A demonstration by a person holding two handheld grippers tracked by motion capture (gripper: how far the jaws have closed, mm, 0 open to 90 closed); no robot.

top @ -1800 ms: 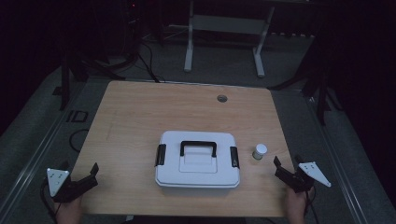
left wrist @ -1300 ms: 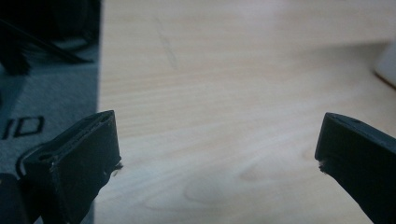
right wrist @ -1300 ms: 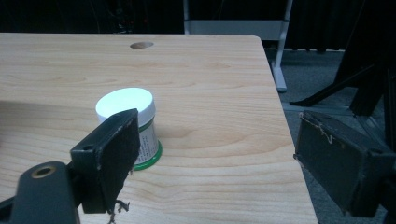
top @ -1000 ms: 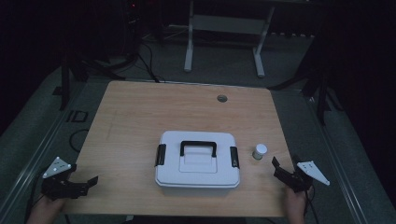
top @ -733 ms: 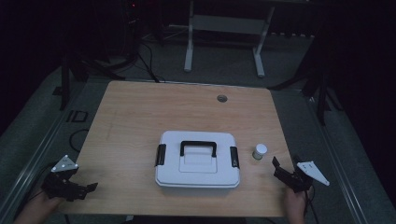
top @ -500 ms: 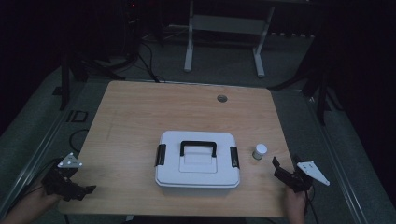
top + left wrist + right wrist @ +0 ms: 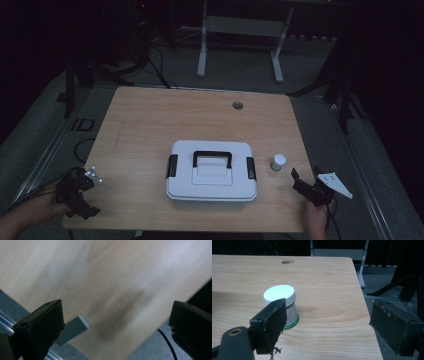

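Observation:
A white case (image 7: 211, 170) with a black handle (image 7: 212, 156) and black side latches lies flat near the table's front middle. Just right of it stands a small white-lidded jar (image 7: 278, 162) (image 7: 280, 296) with a green band at its base. My right gripper (image 7: 299, 182) (image 7: 328, 305) is open at the front right corner, a little short of the jar; its left jaw partly covers the jar. My left gripper (image 7: 80, 200) (image 7: 115, 310) is open and tilted over the table's front left corner, with bare wood and the table edge between its jaws.
The wooden table (image 7: 150, 125) has a round cable hole (image 7: 237, 105) near its back edge. On the floor behind it stands a white metal frame (image 7: 240, 25). Cables (image 7: 82, 145) and a rail run along the left side.
My left gripper has swung out from the front left of the table to its corner and rolled over, with its plate turned up. The right gripper has hardly moved.

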